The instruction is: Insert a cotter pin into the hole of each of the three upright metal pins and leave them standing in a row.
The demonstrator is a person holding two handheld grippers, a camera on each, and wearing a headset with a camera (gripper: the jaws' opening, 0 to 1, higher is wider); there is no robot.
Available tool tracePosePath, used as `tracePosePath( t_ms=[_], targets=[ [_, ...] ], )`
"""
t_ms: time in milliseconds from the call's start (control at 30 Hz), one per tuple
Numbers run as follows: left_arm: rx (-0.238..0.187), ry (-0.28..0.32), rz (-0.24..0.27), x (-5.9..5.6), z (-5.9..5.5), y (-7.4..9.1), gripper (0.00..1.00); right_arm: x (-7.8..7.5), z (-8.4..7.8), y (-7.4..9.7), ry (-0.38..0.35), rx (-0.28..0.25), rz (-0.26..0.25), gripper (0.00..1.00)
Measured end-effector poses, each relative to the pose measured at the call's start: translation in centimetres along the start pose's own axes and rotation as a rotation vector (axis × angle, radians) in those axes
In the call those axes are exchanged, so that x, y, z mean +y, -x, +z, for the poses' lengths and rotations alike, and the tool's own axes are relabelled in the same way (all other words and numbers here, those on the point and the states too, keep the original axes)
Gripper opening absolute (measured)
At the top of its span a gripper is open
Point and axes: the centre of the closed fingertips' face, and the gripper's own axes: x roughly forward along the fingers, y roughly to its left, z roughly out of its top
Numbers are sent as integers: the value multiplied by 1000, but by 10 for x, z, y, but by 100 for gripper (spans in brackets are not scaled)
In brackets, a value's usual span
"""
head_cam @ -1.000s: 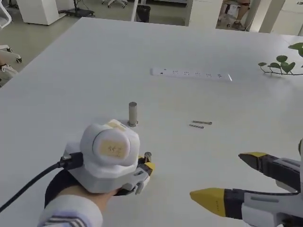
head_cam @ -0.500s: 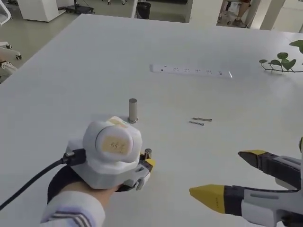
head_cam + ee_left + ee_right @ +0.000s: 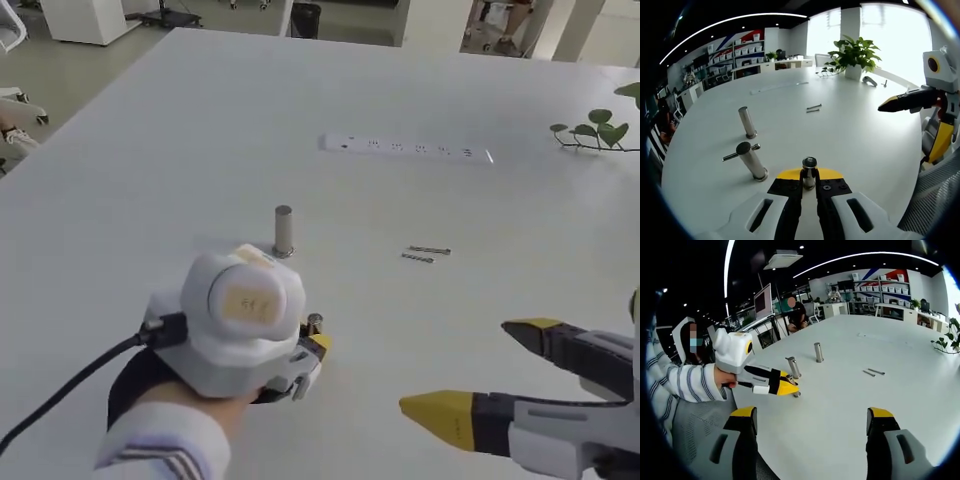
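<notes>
The left gripper [image 3: 809, 181] is clamping the nearest metal pin [image 3: 809, 164] upright, while the right gripper [image 3: 455, 367] is hovering off to the side, jaws wide apart. Just beyond, a second metal pin [image 3: 751, 160] is carrying a cotter pin [image 3: 730, 156]. Farther back, a bare metal pin [image 3: 746, 121] is standing, with two loose cotter pins [image 3: 814, 107] lying past it on the table [image 3: 855, 130].

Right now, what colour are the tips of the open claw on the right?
Yellow. The right gripper has yellow fingertips, clearest in the head view.

White power strip [image 3: 405, 150] on the table [image 3: 150, 160], leafy plant sprig [image 3: 595, 135] far right
</notes>
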Motion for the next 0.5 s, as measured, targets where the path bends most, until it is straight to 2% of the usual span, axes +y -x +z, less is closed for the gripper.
tracePosePath(
  t_ms=[167, 367, 500],
  targets=[
    [2, -26, -9, -2, -1, 1, 6, 2, 1, 0, 2, -3, 3, 89],
    [21, -24, -9, -3, -5, 3, 6, 3, 1, 0, 4, -5, 5, 89],
    [34, -21, -21, -3, -7, 6, 12, 2, 1, 1, 5, -7, 4, 89]
  ],
)
